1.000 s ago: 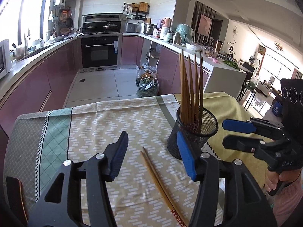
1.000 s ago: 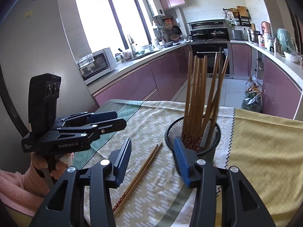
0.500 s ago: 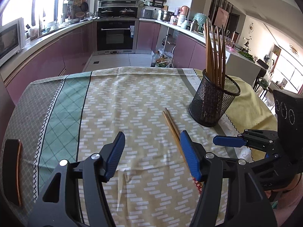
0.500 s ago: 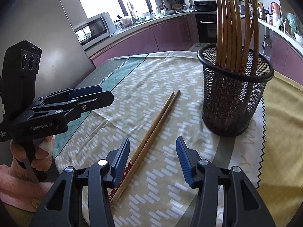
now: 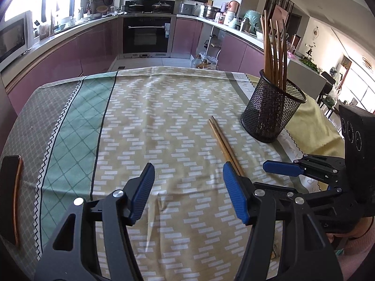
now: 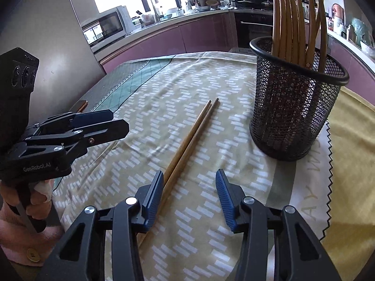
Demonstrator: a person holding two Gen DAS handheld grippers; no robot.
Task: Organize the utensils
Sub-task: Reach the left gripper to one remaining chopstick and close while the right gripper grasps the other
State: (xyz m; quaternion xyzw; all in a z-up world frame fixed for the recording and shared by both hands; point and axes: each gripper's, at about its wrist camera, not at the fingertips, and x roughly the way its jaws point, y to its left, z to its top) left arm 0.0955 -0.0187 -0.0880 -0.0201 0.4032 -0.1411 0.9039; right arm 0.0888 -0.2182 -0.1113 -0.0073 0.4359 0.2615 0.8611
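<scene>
My right gripper (image 6: 189, 193) jaws, spread and empty, have just been narrowing; the loose chopsticks (image 6: 191, 138) lie seemingly beside its left jaw. Next: centre, pinch.

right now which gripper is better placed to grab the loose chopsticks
Probably the right gripper: its open fingers nearly straddle the chopsticks' near end, which runs under one finger. The left gripper, also open, has them passing behind one finger.

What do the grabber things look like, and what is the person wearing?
Both the left gripper and the right gripper are black plastic frames with silver screws and blue ribbed pads. The left one carries white "GenRobot.AI" lettering and a black box with round lenses. The person wears a pink sleeve with a button.
</scene>
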